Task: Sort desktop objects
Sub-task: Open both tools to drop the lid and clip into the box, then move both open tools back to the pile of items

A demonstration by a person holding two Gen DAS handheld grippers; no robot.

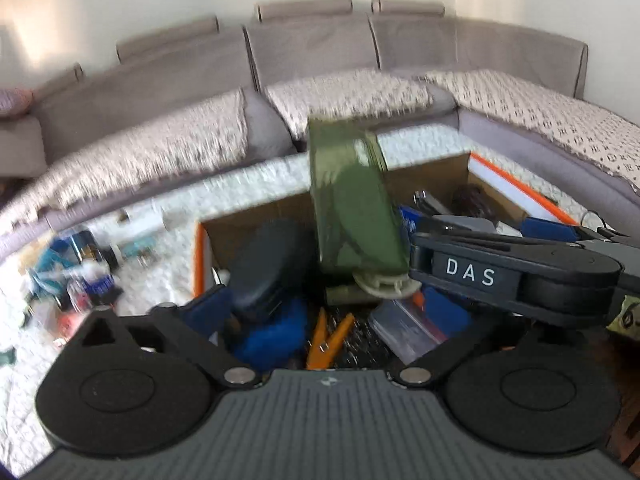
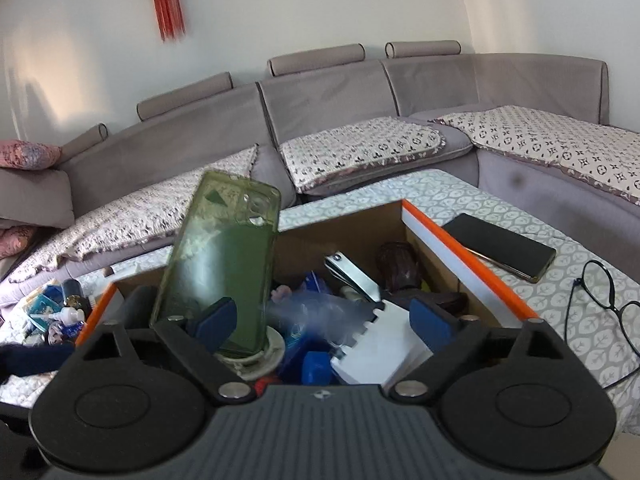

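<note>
Phone case [image 2: 218, 264], green and translucent, stands tilted in the box [image 2: 468, 264], left of centre in the right wrist view, its lower end on a pale round disc [image 2: 272, 350]. I see the right gripper [image 2: 320, 322] spread wide over the box, nothing between its blue pads [image 2: 430, 322]; the left pad sits just in front of the case, contact not clear.

Left wrist view is blurred. Left gripper [image 1: 320, 312] also wide open, holding nothing; the case rises at frame centre beyond it, and the other gripper crosses in from the right edge.

Box contents: white block [image 2: 380, 352], nail clipper [image 2: 352, 276], dark oval case [image 1: 268, 264], orange clip [image 1: 328, 338], blue items.

On the tablecloth [image 2: 400, 196]: black phone [image 2: 500, 246] right of the box, glasses [image 2: 600, 296] at the right edge, small clutter [image 2: 56, 316] at left. Sofa [image 2: 320, 92] behind; red tassel [image 2: 168, 0] upper left.
</note>
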